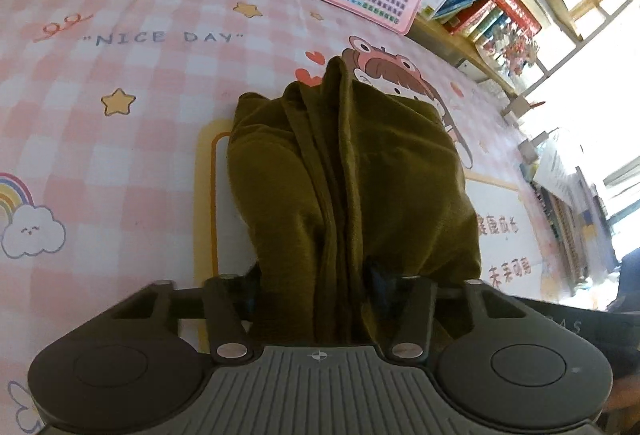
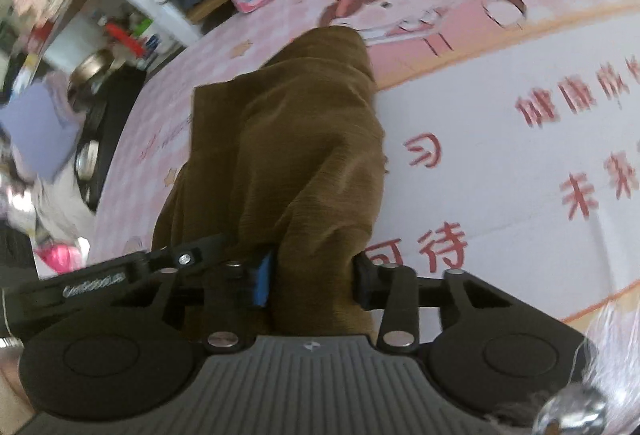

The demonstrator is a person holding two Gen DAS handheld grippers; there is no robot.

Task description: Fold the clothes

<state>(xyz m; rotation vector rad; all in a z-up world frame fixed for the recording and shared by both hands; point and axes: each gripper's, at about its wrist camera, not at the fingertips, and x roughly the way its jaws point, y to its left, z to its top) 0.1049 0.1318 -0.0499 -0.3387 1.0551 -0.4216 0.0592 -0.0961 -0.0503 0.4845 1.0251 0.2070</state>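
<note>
Left wrist view: the left gripper [image 1: 316, 291] has its jaws narrowed on a bunched edge of the garment [image 1: 344, 171], which runs straight ahead from the jaws and drapes lengthwise down to the mat [image 1: 120, 75]. Across, the right gripper [image 2: 312, 279] pinches another part of that cloth, probably the opposite corner; blur hides detail. Neither hand is nearer.
</note>
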